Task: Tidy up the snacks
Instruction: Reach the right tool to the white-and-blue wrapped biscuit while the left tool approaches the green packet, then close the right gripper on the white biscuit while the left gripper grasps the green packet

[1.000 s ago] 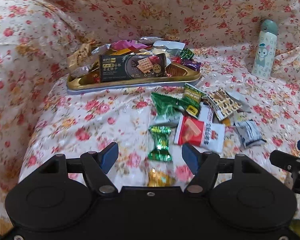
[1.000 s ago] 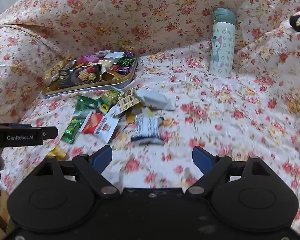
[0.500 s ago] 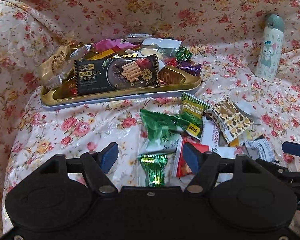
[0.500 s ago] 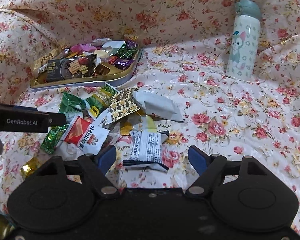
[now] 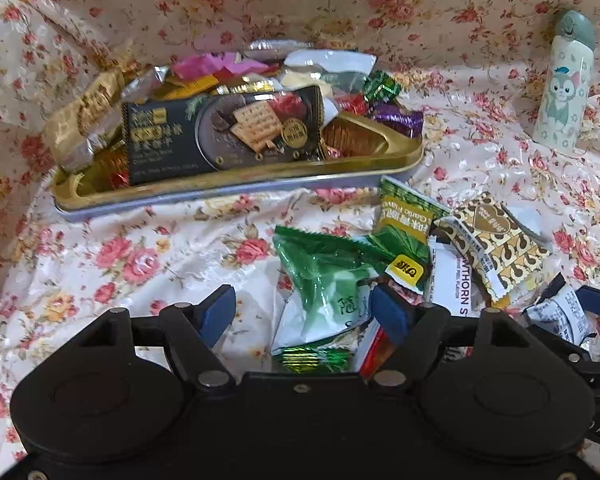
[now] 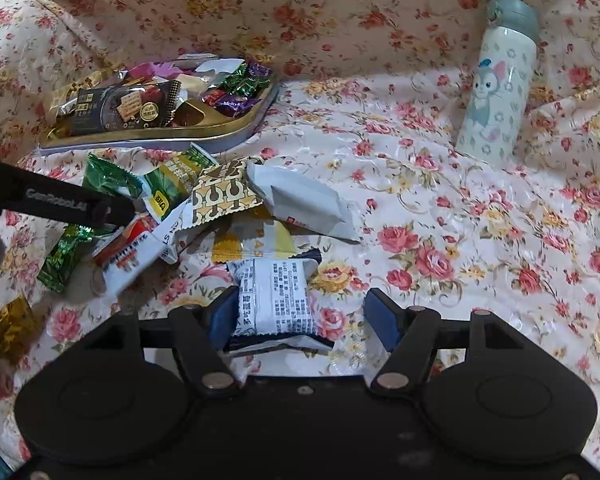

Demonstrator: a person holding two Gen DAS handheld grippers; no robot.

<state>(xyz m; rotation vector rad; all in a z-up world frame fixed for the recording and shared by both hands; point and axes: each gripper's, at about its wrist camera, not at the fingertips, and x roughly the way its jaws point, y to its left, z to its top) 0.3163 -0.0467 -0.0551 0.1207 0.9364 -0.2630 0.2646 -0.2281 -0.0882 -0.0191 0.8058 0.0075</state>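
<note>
Home setting, likely a sofa or bed: a cream rose-printed fabric cover [image 6: 440, 208] is draping over a cushioned seat and backrest. A pale cartoon-printed drinking bottle with grey-green lid [image 6: 498, 92] is standing on it (personal item), a gold metal snack tray [image 5: 236, 190] sitting nearby.

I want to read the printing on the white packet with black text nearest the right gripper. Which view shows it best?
The right wrist view: the white packet lies flat between the closing right gripper pads, its print facing the camera. The left wrist view catches only its crumpled end at the right edge, partly hidden.
</note>
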